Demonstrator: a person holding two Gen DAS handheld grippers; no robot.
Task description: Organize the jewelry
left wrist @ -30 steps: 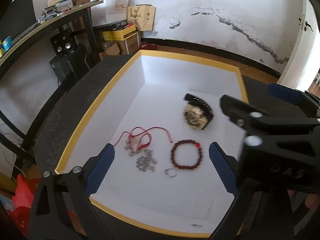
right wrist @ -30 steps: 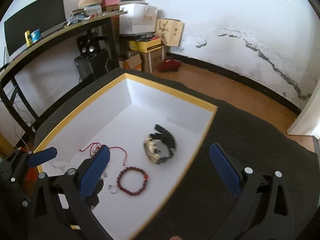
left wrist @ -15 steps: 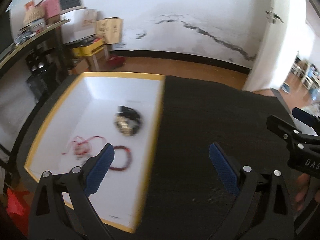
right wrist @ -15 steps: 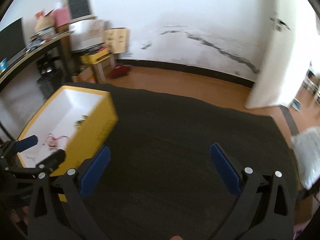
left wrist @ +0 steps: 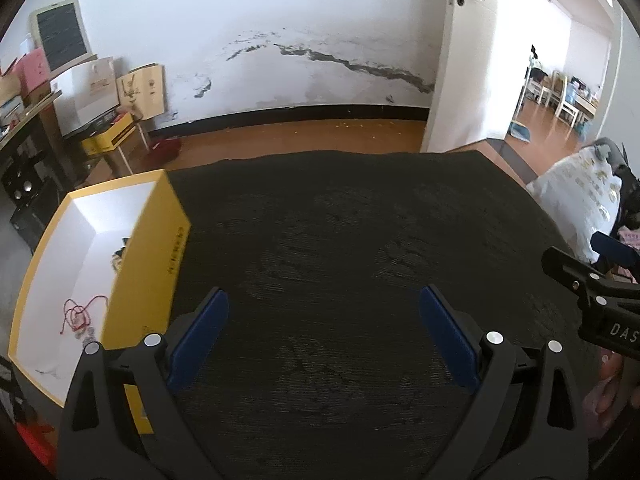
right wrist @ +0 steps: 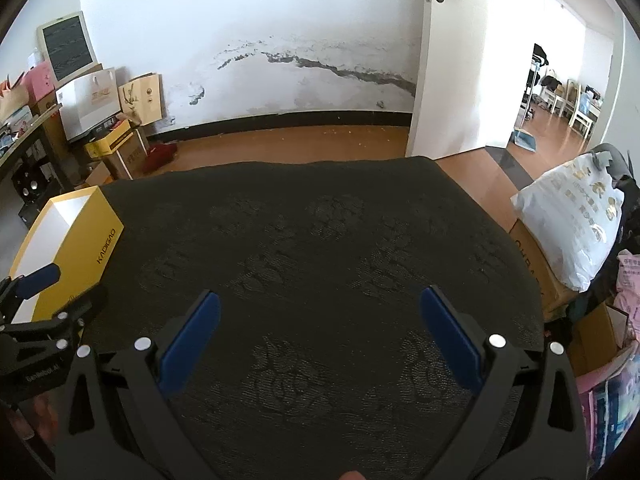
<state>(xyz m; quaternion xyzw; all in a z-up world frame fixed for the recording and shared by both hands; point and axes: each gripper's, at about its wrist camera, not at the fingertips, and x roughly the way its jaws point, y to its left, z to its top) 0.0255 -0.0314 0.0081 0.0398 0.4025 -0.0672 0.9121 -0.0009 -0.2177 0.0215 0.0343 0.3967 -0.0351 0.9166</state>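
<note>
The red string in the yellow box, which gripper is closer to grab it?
Probably the left gripper: the yellow box and red string sit beside it; the right gripper hangs farther away.

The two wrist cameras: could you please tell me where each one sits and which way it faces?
Left wrist: on the left gripper, looking over the dark table toward the wall; its open fingers show, and the right gripper at right.
Right wrist: on the right gripper, facing likewise; its open fingers show, and the left gripper at left.
Shared: table, yellow box, door.
</note>
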